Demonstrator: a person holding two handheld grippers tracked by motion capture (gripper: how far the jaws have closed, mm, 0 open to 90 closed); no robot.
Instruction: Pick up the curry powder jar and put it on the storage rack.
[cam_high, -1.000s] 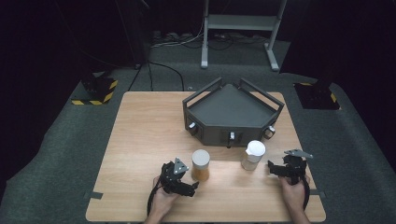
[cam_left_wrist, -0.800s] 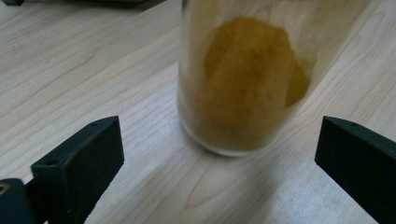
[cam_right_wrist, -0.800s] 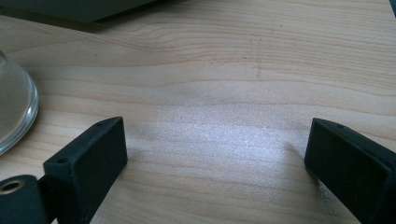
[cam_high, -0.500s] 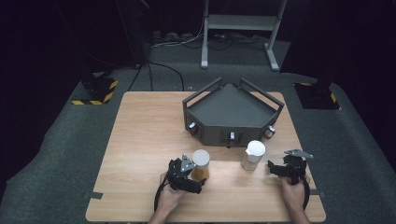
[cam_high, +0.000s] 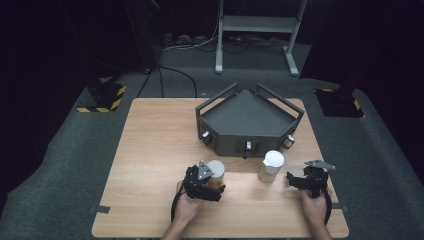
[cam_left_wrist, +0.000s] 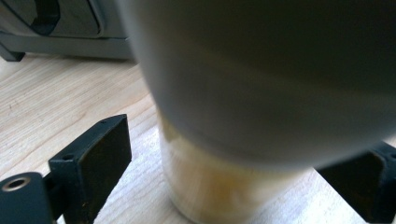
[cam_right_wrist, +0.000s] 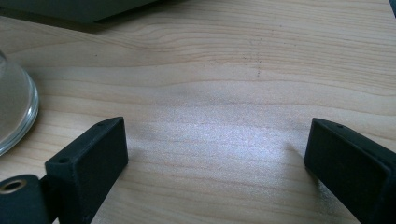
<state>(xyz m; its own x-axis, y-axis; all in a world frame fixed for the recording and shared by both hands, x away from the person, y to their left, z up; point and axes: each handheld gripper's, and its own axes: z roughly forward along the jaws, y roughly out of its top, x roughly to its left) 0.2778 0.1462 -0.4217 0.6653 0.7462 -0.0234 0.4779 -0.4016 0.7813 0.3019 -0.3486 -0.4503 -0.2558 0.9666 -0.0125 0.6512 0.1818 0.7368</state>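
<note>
Amber round jar (cam_high: 216, 175) sits between closing left tongs (cam_high: 212, 187).

Bright surface, dark room.
Overhead light falls on the wooden surface (cam_high: 150, 150); the near cup (cam_left_wrist: 261, 93) blurs; soft glare between tool jaws.

The table (cam_high: 150, 150) is pale wood with a fine streaked grain. On it, the angular tray (cam_high: 247, 120) is dark grey. In front of the tray, one cup (cam_high: 216, 174) has a cream top and an amber-brown lower part; the bottle (cam_high: 271, 166) to its right is clear with a white cap. Both grippers are black. Left of the table, a floor block (cam_high: 102, 97) bears yellow-and-black stripes.
</note>
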